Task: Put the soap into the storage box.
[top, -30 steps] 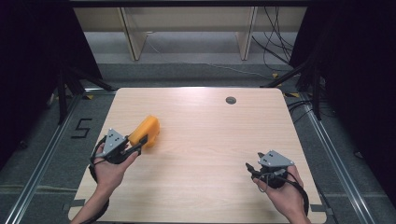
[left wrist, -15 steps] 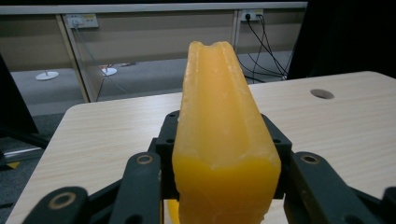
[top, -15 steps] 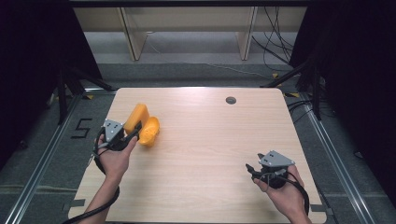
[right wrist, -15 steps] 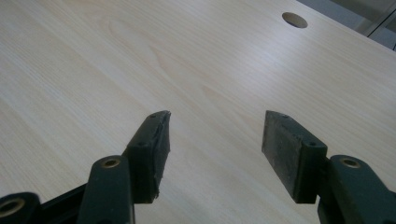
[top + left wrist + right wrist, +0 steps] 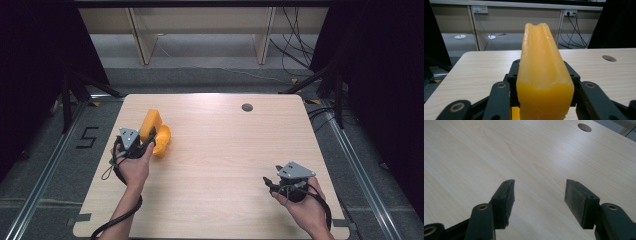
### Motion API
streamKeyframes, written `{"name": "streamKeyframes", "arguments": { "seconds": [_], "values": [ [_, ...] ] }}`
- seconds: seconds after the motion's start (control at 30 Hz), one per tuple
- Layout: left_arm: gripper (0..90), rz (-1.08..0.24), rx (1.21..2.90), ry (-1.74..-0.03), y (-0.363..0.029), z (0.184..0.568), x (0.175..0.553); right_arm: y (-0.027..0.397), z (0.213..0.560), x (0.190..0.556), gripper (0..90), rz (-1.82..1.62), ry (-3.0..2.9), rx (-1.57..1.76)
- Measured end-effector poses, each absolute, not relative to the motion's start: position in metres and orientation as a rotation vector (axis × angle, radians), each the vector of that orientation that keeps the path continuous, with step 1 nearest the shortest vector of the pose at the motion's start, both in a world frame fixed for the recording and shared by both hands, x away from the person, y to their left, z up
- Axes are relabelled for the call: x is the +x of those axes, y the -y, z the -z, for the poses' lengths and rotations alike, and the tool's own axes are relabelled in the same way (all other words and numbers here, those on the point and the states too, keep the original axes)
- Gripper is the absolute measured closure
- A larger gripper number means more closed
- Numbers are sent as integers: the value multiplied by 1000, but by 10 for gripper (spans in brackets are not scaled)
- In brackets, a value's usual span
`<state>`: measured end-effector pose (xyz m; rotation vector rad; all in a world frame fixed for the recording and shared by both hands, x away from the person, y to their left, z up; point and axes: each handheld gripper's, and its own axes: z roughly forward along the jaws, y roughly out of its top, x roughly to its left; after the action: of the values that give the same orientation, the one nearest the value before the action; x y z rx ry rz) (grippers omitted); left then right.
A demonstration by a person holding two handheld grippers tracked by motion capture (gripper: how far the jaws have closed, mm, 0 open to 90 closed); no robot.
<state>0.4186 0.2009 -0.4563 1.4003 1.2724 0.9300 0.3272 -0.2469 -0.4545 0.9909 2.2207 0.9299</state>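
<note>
My tongs [image 5: 544,100] are clamped on an orange sponge block [image 5: 542,75], one black jaw pressed to each of its sides. The block stands up from between the jaws, its grooved upper face running away from me to a notched far end. Behind the block lies the pale wood worktop [image 5: 481,67]. A round hole [image 5: 609,58] sits in the worktop, off to the block's right. Past the worktop's far edge, behind the block, stand beige cabinets [image 5: 506,20] with dark cables [image 5: 576,30] hanging down.
</note>
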Motion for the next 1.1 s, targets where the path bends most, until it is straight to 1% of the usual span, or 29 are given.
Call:
{"name": "streamKeyframes", "arguments": {
  "seconds": [0.37, 0.8, 1.1],
  "values": [
    [604, -913, 1401, -1296, -197, 478, 432, 247, 455, 328, 416, -932, -2241, 998],
    [603, -911, 1384, -1318, -195, 495, 434, 246, 455, 327, 415, -930, -2225, 997],
    [601, -909, 1409, -1311, -192, 505, 434, 246, 455, 327, 414, -929, -2237, 989]
  ]
}}
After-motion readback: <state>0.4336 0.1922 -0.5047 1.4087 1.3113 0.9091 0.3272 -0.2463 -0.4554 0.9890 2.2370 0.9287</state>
